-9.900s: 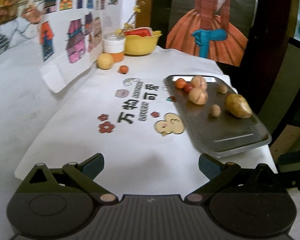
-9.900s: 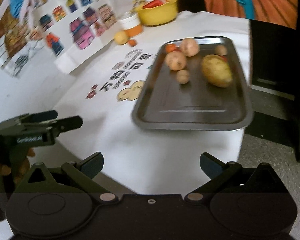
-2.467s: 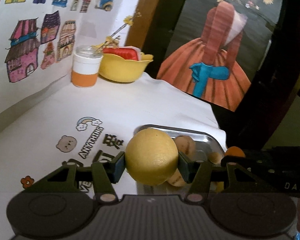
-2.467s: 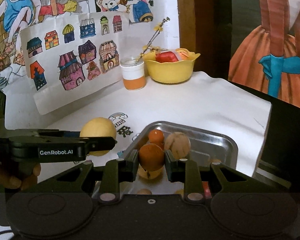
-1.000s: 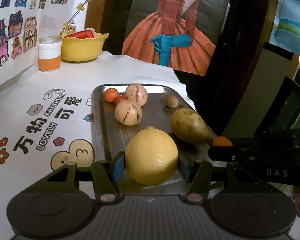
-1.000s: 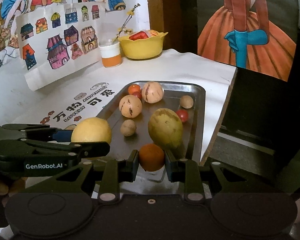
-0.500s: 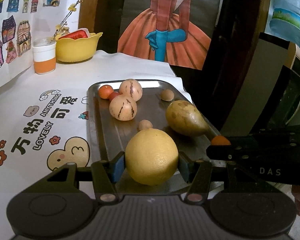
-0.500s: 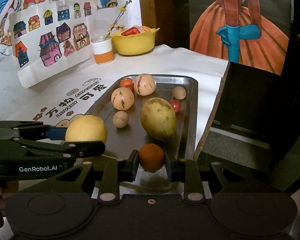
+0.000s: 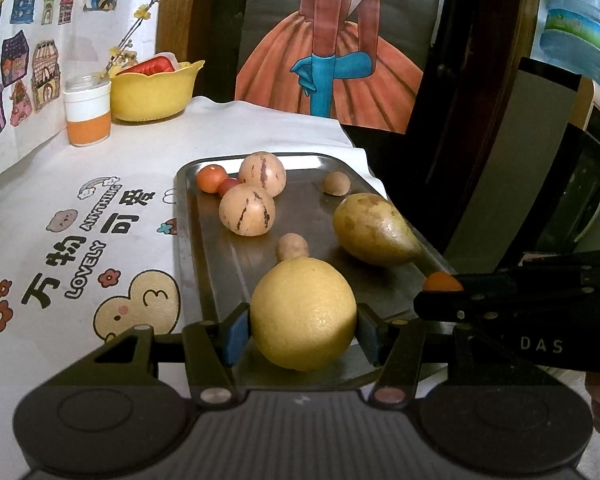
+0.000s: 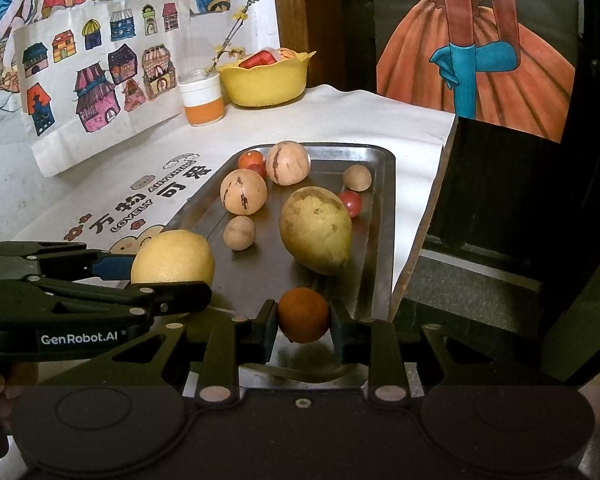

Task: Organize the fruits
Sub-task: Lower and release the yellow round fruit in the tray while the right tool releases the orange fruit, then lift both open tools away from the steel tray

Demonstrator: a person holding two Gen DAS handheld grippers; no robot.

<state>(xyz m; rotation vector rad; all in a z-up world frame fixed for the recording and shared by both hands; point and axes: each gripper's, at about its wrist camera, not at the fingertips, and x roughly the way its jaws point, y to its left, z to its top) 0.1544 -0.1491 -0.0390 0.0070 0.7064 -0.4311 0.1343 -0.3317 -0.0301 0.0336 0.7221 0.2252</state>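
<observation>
My left gripper [image 9: 302,326] is shut on a big yellow citrus fruit [image 9: 303,314] held over the near end of the steel tray [image 9: 188,216]. My right gripper [image 10: 303,324] is shut on a small orange fruit [image 10: 303,314] over the tray's [image 10: 382,216] near right corner. On the tray lie a large yellow-green pear-shaped fruit [image 10: 315,229], two striped tan round fruits [image 10: 243,192] [image 10: 288,162], two small brown balls and small red tomatoes. The yellow fruit [image 10: 172,258] and left gripper also show at the left of the right wrist view.
A white cloth with printed characters [image 9: 80,248] covers the table. At the back stand a yellow bowl [image 9: 154,88] and a white-and-orange jar [image 9: 87,114]. House drawings [image 10: 96,80] lean on the left wall. The table edge drops off just right of the tray [image 10: 424,220].
Both grippers have drifted slightly nearer the tray's near end, each keeping its fruit; the tray fruits have not moved.
</observation>
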